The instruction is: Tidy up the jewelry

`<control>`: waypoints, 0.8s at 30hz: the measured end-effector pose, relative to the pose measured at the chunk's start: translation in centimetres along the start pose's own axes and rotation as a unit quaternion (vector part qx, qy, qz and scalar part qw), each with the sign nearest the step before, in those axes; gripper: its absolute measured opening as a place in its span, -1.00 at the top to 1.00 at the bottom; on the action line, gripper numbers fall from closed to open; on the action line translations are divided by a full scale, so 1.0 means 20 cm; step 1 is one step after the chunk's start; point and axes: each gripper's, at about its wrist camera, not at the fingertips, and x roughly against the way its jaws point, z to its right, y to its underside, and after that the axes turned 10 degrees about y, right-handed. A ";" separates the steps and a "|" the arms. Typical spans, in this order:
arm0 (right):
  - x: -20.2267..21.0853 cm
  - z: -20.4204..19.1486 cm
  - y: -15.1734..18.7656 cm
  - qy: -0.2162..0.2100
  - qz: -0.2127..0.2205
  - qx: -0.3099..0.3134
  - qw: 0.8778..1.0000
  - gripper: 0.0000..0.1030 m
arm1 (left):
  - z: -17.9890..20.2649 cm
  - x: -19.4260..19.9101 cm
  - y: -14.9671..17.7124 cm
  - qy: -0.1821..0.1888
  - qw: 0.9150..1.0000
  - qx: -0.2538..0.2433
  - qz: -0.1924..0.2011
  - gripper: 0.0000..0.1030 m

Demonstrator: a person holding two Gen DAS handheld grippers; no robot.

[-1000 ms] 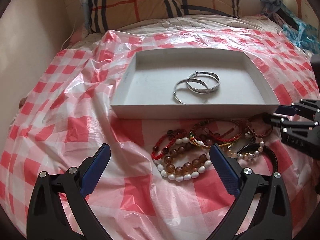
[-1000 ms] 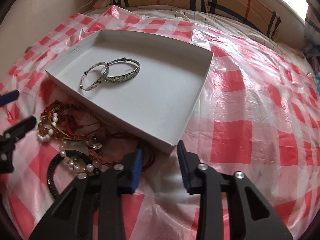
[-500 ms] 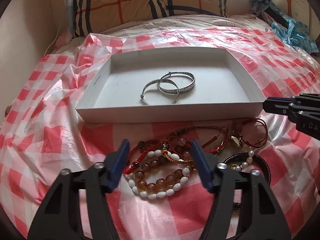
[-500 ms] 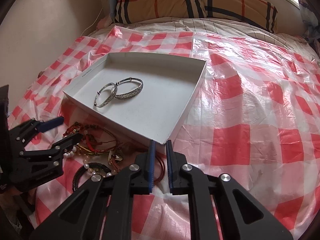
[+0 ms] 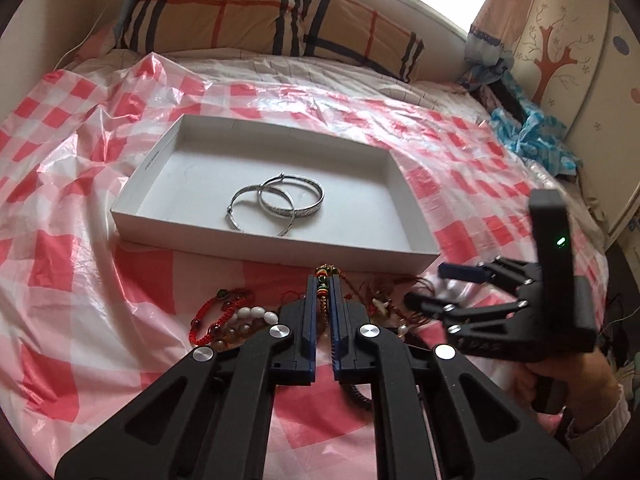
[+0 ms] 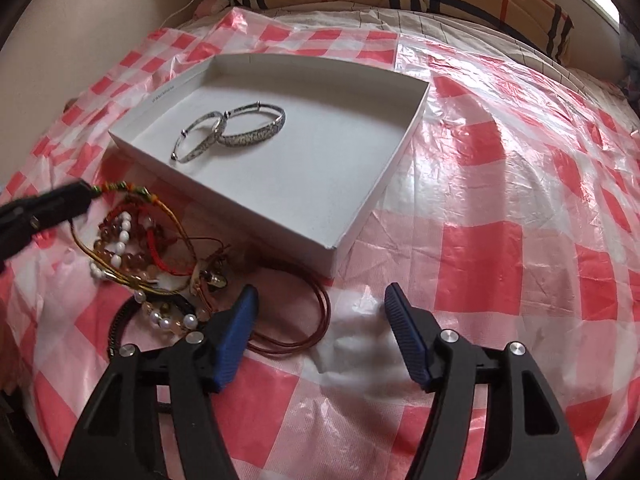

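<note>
Two silver bangles (image 5: 276, 204) lie in the white box (image 5: 416, 232) ahead of the left gripper (image 5: 323, 292), whose jaws are clamped on a beaded cord bracelet (image 5: 323, 280). From the right wrist, the right gripper (image 6: 318, 300) is opening over bare checked plastic sheet (image 6: 480, 248), the jewelry pile (image 6: 132, 256) to its left.

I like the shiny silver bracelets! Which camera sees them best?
The right wrist view: the silver bangles lie close in the white box, their engraved pattern sharp. The left wrist view shows both too, overlapping, farther off, pattern fainter.
</note>
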 end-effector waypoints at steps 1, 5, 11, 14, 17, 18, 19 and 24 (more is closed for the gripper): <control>0.00 -0.02 0.00 -0.001 0.001 0.009 1.000 0.21 | 0.00 0.03 -0.01 0.017 1.000 0.006 0.012 0.90; 0.03 0.02 -0.01 -0.075 0.011 -0.021 0.997 0.92 | 0.00 0.10 -0.03 0.055 0.997 0.021 0.045 0.90; 0.22 0.11 -0.07 -0.222 0.092 -0.088 0.967 0.92 | -0.04 0.13 -0.04 0.083 0.993 0.051 0.062 0.90; 0.24 0.16 -0.07 -0.235 0.102 -0.113 0.960 0.92 | -0.04 0.14 -0.05 0.086 0.992 0.052 0.071 0.90; 0.27 0.20 -0.08 -0.243 0.119 -0.133 0.954 0.92 | -0.03 0.14 -0.05 0.086 0.992 0.049 0.075 0.90; 0.27 0.20 -0.08 -0.239 0.117 -0.132 0.955 0.92 | -0.03 0.14 -0.05 0.085 0.992 0.048 0.074 0.90; 0.26 0.20 -0.09 -0.230 0.108 -0.128 0.959 0.92 | -0.03 0.13 -0.05 0.083 0.993 0.047 0.074 0.90; 0.06 0.11 -0.04 -0.112 0.006 -0.080 0.990 -0.27 | -0.04 0.14 -0.05 0.076 0.993 0.048 0.077 0.89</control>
